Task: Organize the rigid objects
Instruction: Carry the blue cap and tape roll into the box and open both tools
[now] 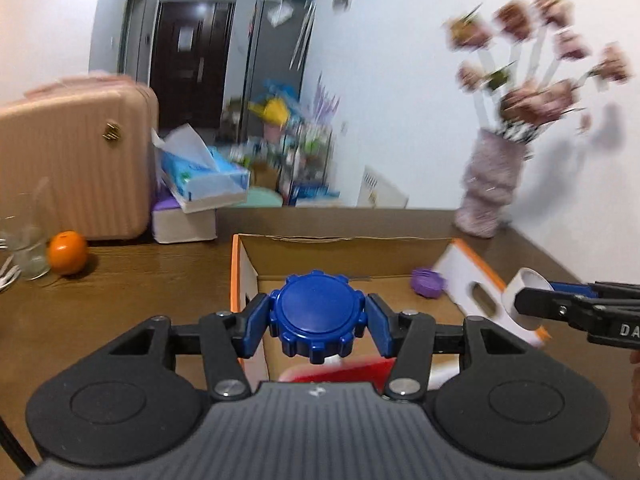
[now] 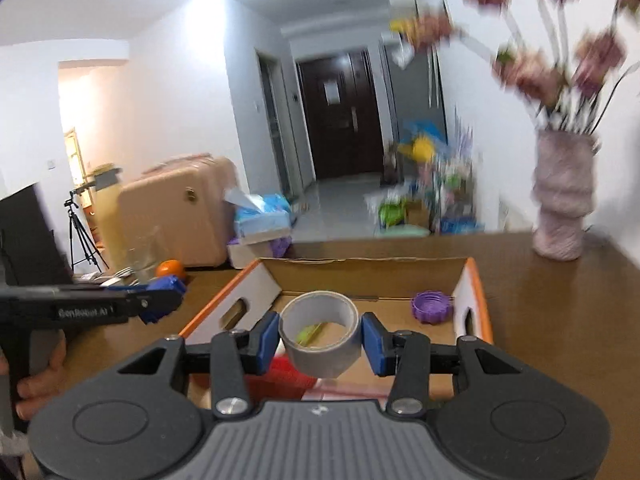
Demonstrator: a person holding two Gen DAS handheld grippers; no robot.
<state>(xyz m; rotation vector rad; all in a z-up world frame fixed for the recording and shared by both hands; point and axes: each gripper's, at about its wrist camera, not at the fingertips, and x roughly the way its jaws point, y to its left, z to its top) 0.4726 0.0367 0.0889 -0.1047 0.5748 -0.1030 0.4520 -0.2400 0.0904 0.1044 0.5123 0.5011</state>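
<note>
The left gripper (image 1: 318,316) has its blue pads pressed against the two sides of a blue lid (image 1: 317,317), jaws partly apart to the lid's width; the right gripper (image 2: 320,336) is likewise clamped on a roll of grey tape (image 2: 320,334), one pad on each side of the ring. Both are held in the air over the near part of an open cardboard box (image 1: 344,254) — brown inside, white outside with orange edges and an oval handle slot in each end wall — which stands on a brown wooden table (image 1: 120,280). The lid is round, flat-topped and deep blue, with a notched, gear-like rim, and faces the left wrist camera top-on. The tape roll is a short, wide ring, grey outside and paler within, tilted so that its hollow opens up and toward the camera. On the box floor, in the far right corner, lies a small purple ribbed cap (image 2: 432,306); something red (image 2: 286,376) lies at the near end beneath the grippers, too blurred to name, and a yellow-green object (image 2: 308,334) shows through the tape's hole. Beyond the box, at the far left of the table, stand a pink ribbed suitcase (image 1: 76,160), a tissue box (image 1: 204,178) on a white block, a clear glass (image 1: 28,252) and an orange (image 1: 67,252); at the far right, against the white wall, a pale mauve vase (image 2: 562,204) holds blurred dusky-pink flowers (image 2: 532,72). In the right wrist view a hand (image 2: 40,380) grips the left gripper's handle.
</note>
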